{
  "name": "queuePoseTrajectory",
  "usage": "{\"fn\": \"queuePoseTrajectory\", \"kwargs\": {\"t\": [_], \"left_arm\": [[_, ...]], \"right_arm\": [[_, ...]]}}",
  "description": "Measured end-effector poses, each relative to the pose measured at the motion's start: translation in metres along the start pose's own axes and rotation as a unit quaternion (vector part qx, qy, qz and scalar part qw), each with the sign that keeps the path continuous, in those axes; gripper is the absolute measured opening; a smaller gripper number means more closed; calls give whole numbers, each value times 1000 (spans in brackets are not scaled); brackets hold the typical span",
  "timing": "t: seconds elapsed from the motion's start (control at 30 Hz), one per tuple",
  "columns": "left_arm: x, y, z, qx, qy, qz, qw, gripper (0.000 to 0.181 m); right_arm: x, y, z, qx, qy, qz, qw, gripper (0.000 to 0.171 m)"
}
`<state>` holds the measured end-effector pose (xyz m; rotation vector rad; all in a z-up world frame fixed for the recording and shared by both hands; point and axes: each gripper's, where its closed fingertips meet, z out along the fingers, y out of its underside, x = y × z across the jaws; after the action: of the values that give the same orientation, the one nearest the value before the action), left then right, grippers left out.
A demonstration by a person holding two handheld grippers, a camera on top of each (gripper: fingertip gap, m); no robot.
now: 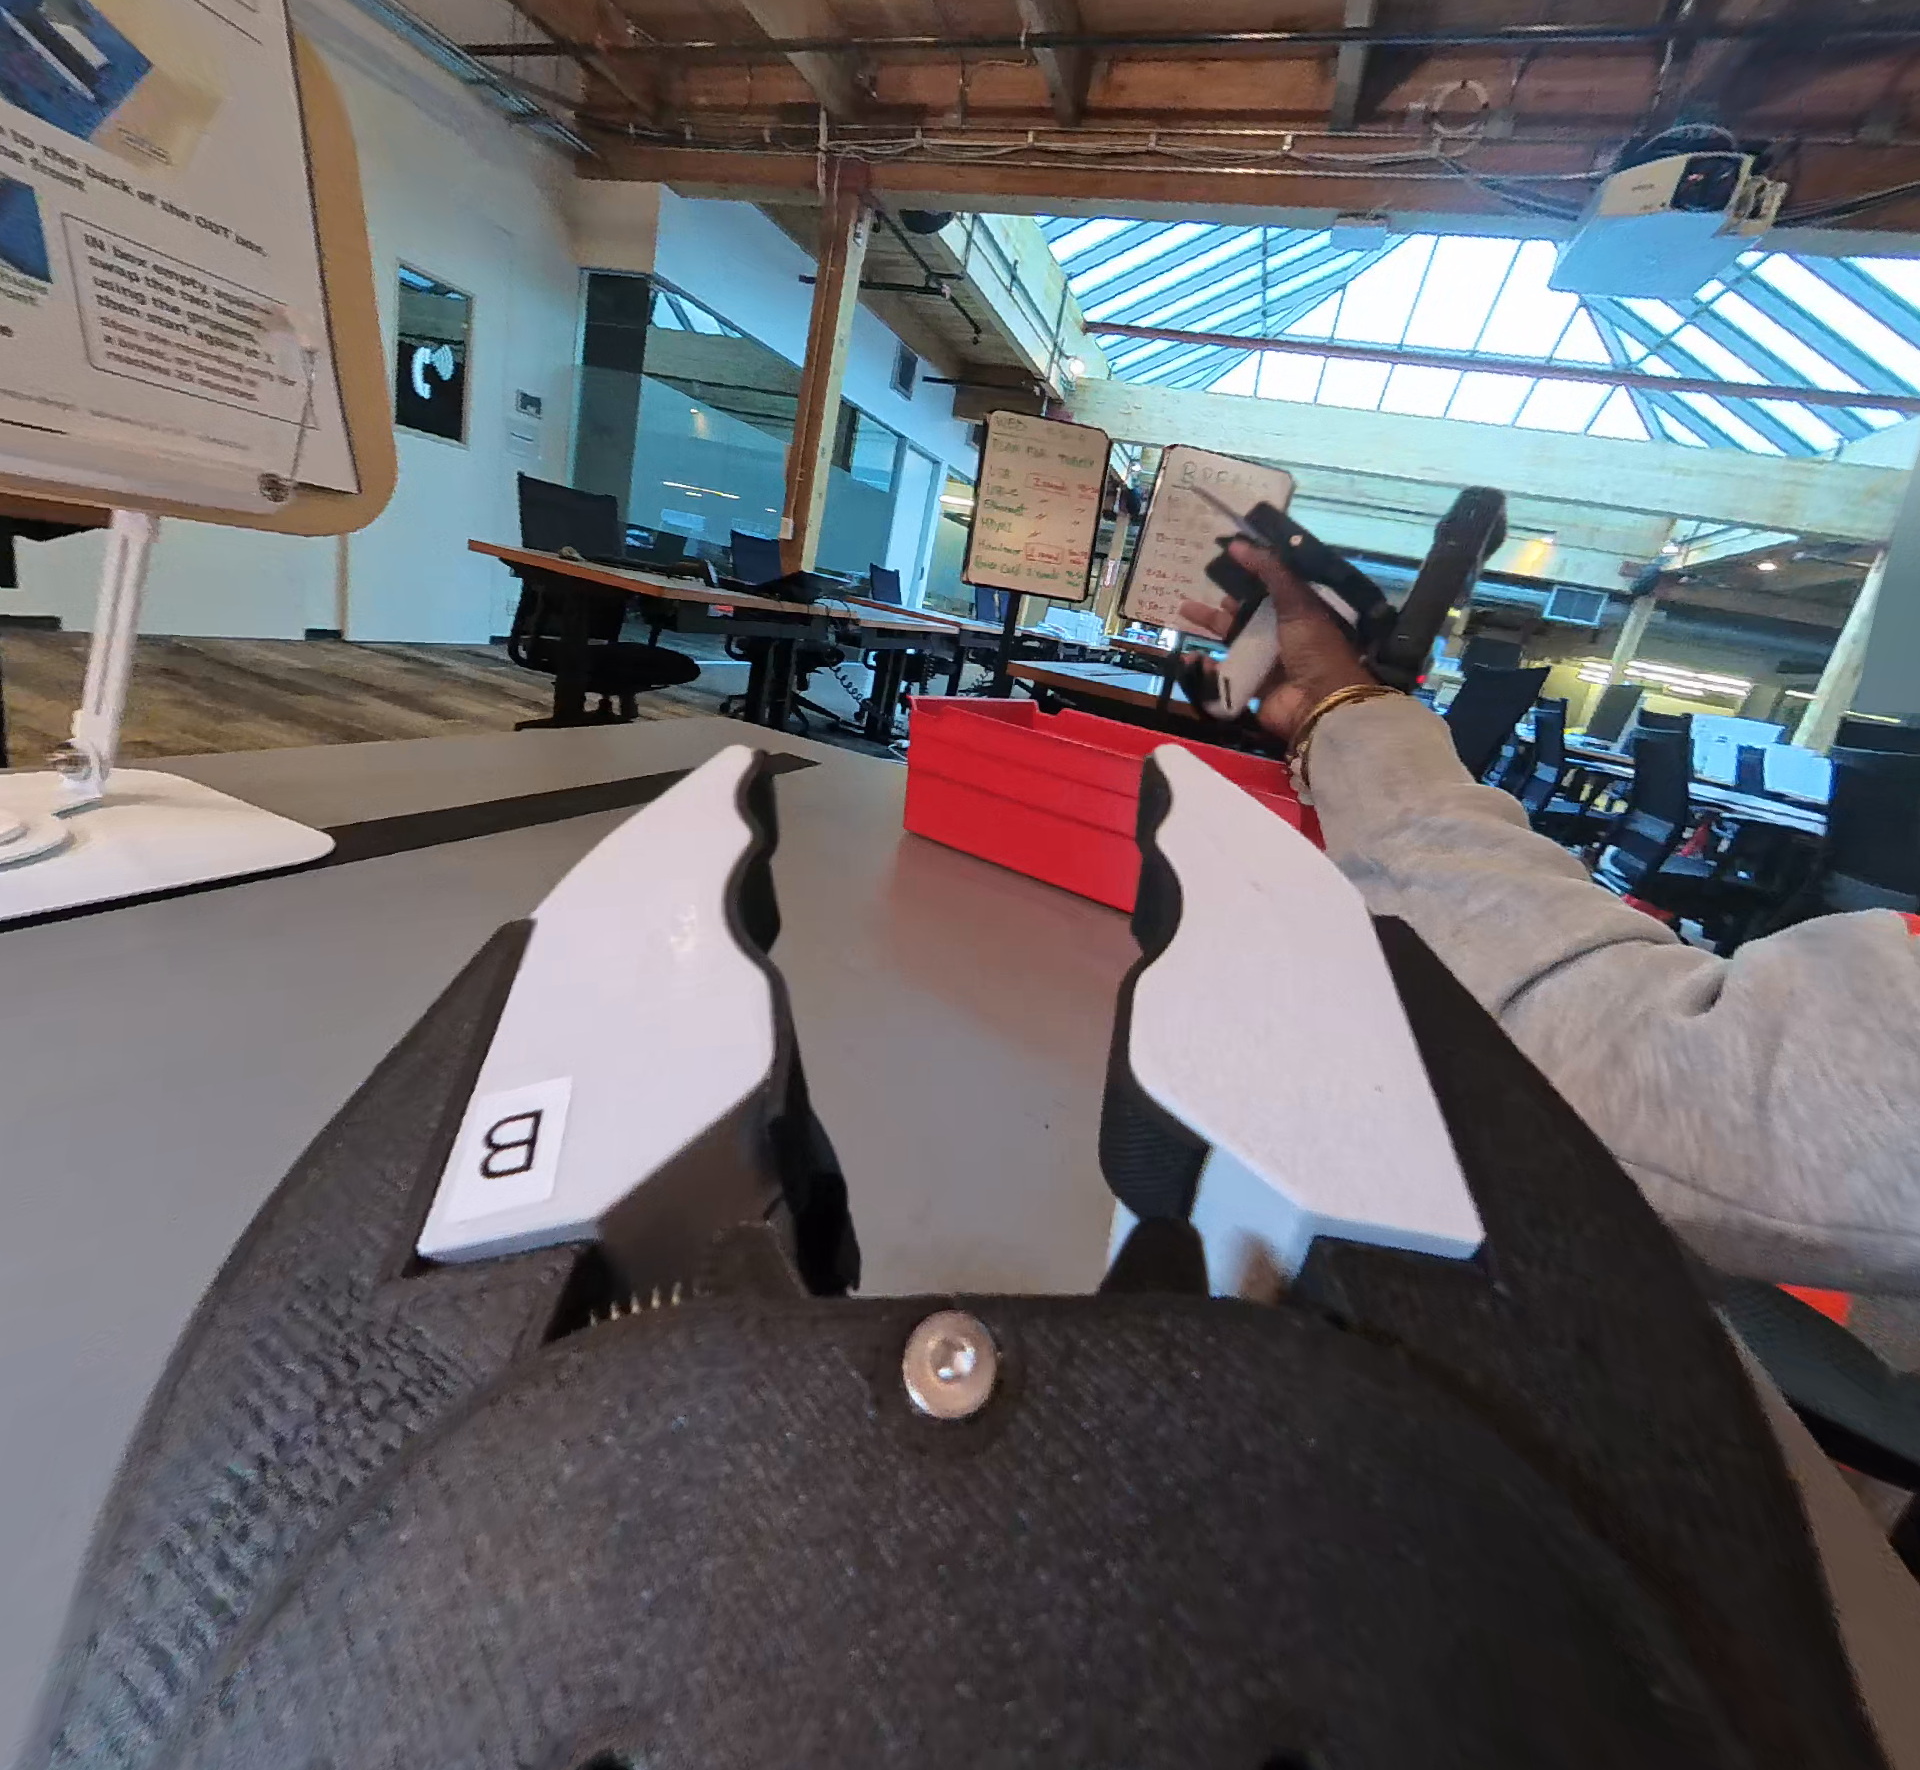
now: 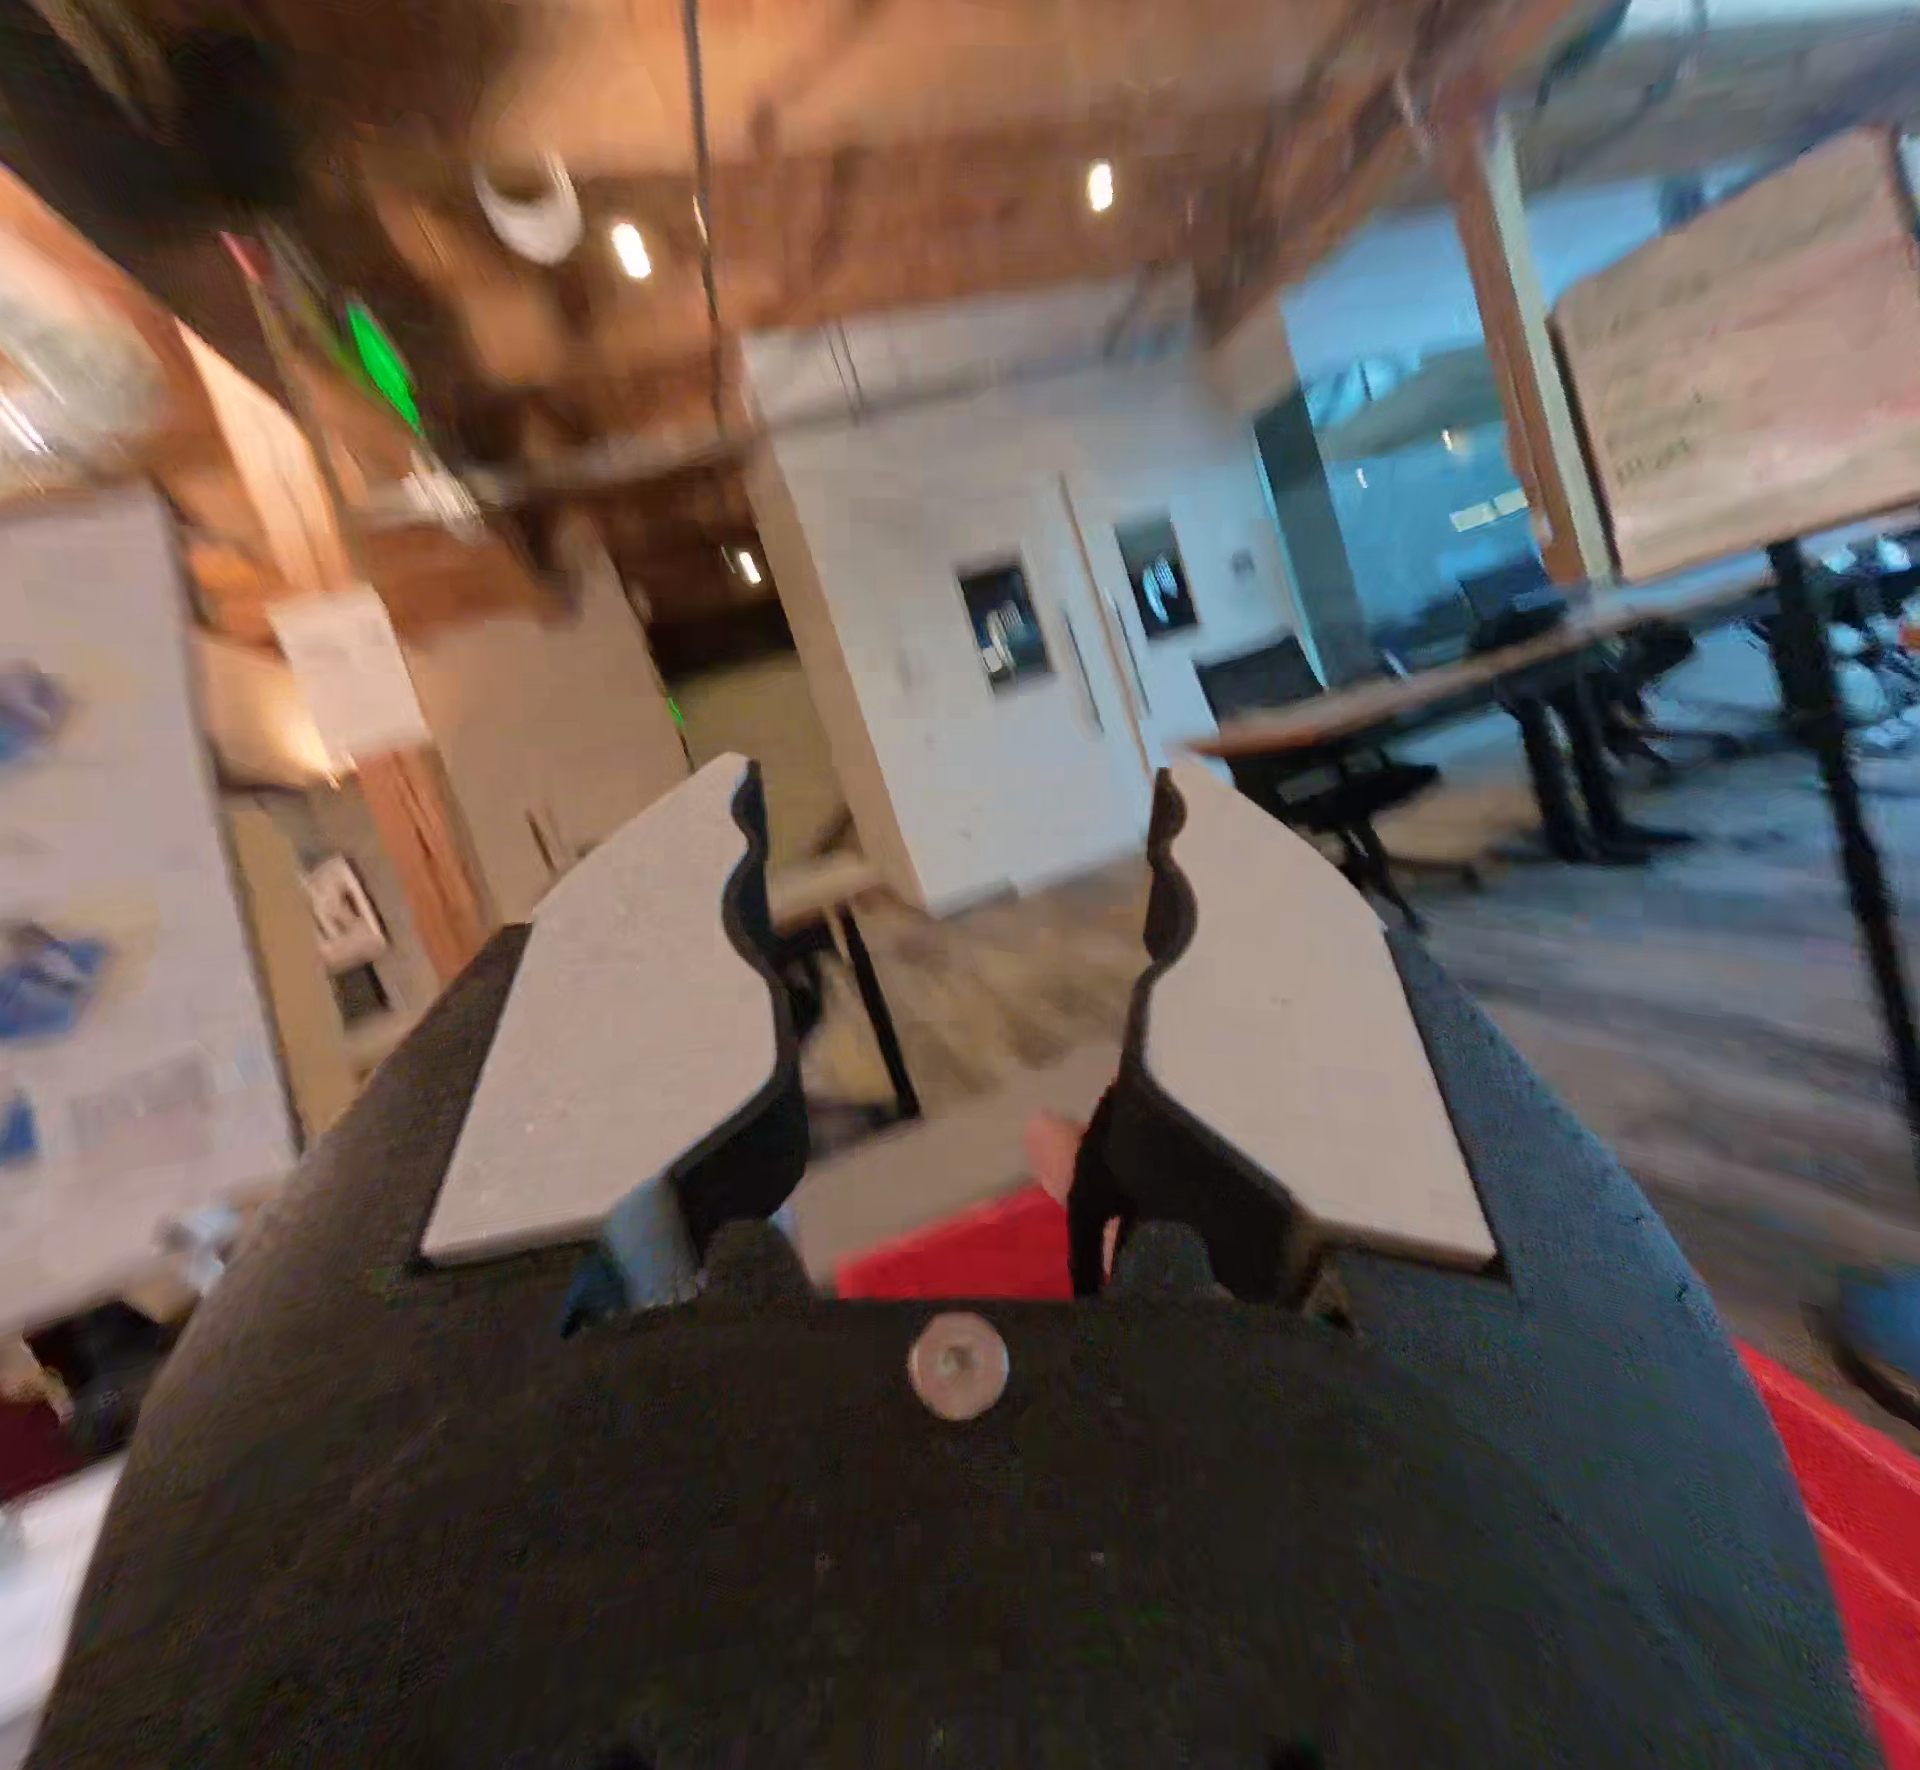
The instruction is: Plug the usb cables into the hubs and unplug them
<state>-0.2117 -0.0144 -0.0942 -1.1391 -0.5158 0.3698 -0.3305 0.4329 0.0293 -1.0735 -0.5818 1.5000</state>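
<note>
No USB cable and no hub appears in either view; if they are anywhere near, it is likely inside the shallow red plastic tray (image 1: pixel 1023 811) at the far side of the smooth grey surface (image 1: pixel 312 1045), whose contents are hidden behind its wall. The left gripper (image 1: pixel 956 785), white-plated fingers spread and holding nothing, lies low over that surface, pointed at the tray. The right gripper (image 2: pixel 956 790), fingers likewise spread and empty, is raised above the tray in the person's hand (image 1: pixel 1304 655), grey sleeve (image 1: pixel 1558 972) trailing, its own view blurred and aimed across the office. A white stand (image 1: pixel 114 785) bearing an instruction sheet sits at left. By this evidence nothing is plugged yet: the work looks unstarted, with every insertion and removal left.
</note>
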Motion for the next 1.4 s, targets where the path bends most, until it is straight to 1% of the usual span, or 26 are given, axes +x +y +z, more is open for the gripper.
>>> {"fn": "queuePoseTrajectory", "kwargs": {"t": [0.03,0.07,0.1,0.13,0.23,0.33,0.4,0.47,0.53,0.6,0.63,0.67,0.7,0.77,0.83,0.87,0.93,1.0,1.07,1.1,1.13,1.2,1.23,1.3,1.37,1.4], "left_arm": [[2,0,-1,-2,8,-1,1000,57],[6,0,-2,-1,21,1,1000,39],[9,-1,-2,2,29,4,1000,32],[8,1,-2,-4,24,5,1000,30],[7,4,-2,-21,16,25,999,25],[16,3,-2,-12,47,13,999,27],[15,0,0,3,48,-8,999,42],[12,-2,-1,6,40,-9,999,48],[11,-7,-3,16,40,-3,999,45],[12,-17,-6,46,40,10,998,38],[13,-21,-7,51,38,21,998,36],[14,-25,-7,49,33,32,998,37],[17,-31,-7,46,33,47,997,39],[23,-52,-8,55,23,80,995,48],[31,-84,-15,77,14,104,991,52],[37,-103,-22,92,14,110,990,56],[38,-142,-43,107,-19,111,988,62],[18,-164,-72,49,-89,125,987,67],[-24,-178,-116,-46,-201,148,967,72],[-50,-184,-146,-94,-264,161,946,73],[-79,-190,-179,-140,-329,183,916,73],[-136,-204,-249,-222,-442,217,842,75],[-157,-203,-275,-264,-458,209,823,76],[-181,-179,-307,-361,-421,119,823,81],[-196,-158,-325,-416,-385,49,822,83],[-204,-149,-335,-447,-379,32,810,83]], "right_arm": [[-3,-14,-3,38,-13,25,999,75],[-6,-25,-5,65,-25,47,997,79],[-8,-33,-8,84,-38,64,994,84],[-11,-41,-10,100,-54,73,991,84],[-25,-58,-21,128,-103,69,984,68],[-44,-63,-26,101,-156,68,980,60],[-60,-69,-30,92,-204,89,971,56],[-76,-82,-34,106,-244,125,956,72],[-93,-91,-40,110,-287,152,939,72],[-109,-96,-43,107,-317,161,928,81],[-117,-101,-47,125,-332,151,923,81],[-125,-106,-52,152,-342,132,918,74],[-130,-108,-54,163,-341,110,919,73],[-142,-105,-56,146,-346,76,924,72],[-156,-102,-61,121,-375,61,917,73],[-160,-101,-62,110,-387,67,913,73],[-169,-103,-70,94,-428,97,894,72],[-170,-110,-73,97,-444,142,879,75],[-169,-114,-74,102,-452,167,870,77],[-169,-115,-75,104,-453,169,869,79],[-169,-116,-76,112,-454,165,868,80],[-170,-117,-81,126,-453,134,872,80],[-171,-116,-83,123,-453,117,875,78],[-179,-113,-91,106,-474,90,869,76],[-187,-112,-101,89,-505,84,855,74],[-190,-113,-106,80,-524,98,842,77]]}}
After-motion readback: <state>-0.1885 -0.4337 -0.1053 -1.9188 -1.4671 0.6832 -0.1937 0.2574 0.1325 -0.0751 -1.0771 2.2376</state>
